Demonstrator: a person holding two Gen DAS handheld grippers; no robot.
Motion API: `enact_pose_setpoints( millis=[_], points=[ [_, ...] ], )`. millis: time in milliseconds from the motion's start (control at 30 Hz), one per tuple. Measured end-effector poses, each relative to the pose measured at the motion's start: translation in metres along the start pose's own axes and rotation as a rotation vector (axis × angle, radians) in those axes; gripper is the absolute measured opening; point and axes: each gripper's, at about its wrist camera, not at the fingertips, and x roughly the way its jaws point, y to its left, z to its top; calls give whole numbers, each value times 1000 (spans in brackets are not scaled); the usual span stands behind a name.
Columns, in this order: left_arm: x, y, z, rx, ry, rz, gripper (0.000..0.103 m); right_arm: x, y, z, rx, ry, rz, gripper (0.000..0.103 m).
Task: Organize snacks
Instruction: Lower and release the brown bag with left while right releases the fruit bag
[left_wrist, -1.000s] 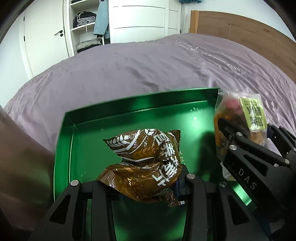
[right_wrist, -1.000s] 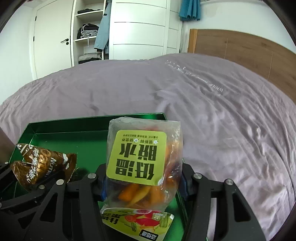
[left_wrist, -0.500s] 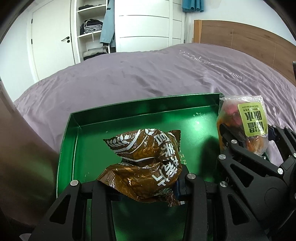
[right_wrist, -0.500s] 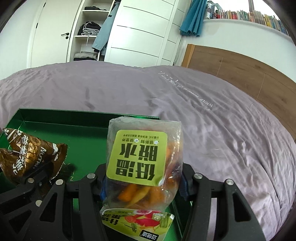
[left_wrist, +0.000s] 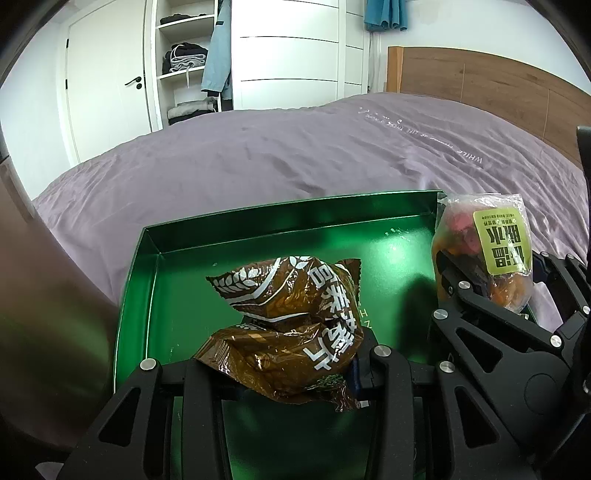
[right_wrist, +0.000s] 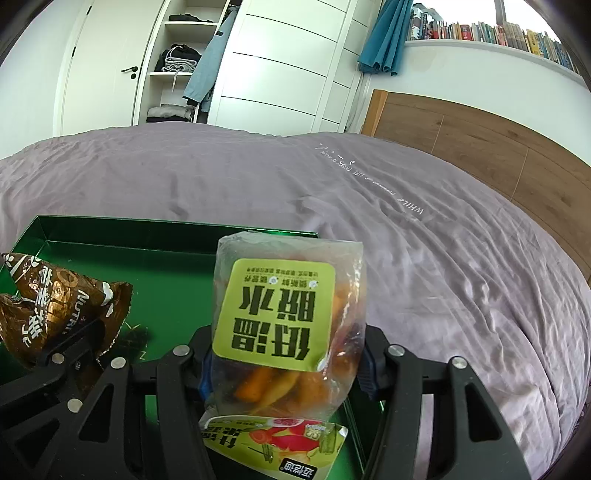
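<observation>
A crumpled brown snack bag (left_wrist: 291, 325) with white print is pinched in my left gripper (left_wrist: 284, 369), which hangs above the near part of a green tray (left_wrist: 295, 218). My right gripper (right_wrist: 286, 365) is shut on a clear bag of orange and pink dried pieces (right_wrist: 288, 314) with a lime-green label. The bag's printed lower end hangs below the fingers. This gripper hovers at the tray's right edge (right_wrist: 166, 258). Seen from the left wrist, the clear bag (left_wrist: 480, 251) and right gripper (left_wrist: 491, 280) stand to the right. Seen from the right wrist, the brown bag (right_wrist: 55, 302) is at the left.
The tray lies on a bed with a wrinkled purple cover (right_wrist: 406, 221). A wooden headboard (right_wrist: 461, 147) runs along the right. White wardrobes with open shelves of clothes (left_wrist: 184, 74) stand behind the bed. A blurred brown surface (left_wrist: 44, 332) fills the left wrist view's left edge.
Both wrist views have tilted upward, so more of the wardrobe and wall shows and the tray sits lower in the picture. Both bags stay gripped as before.
</observation>
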Motion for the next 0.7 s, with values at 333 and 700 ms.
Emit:
enact_pose_setpoints(
  millis=[333, 700],
  points=[
    [-2, 2, -1, -6, -11, -1, 35, 0, -1, 0, 3, 1, 5, 71],
    [-9, -1, -7, -12, -38, 13, 36, 1, -4, -1, 18, 1, 23, 76]
  ],
)
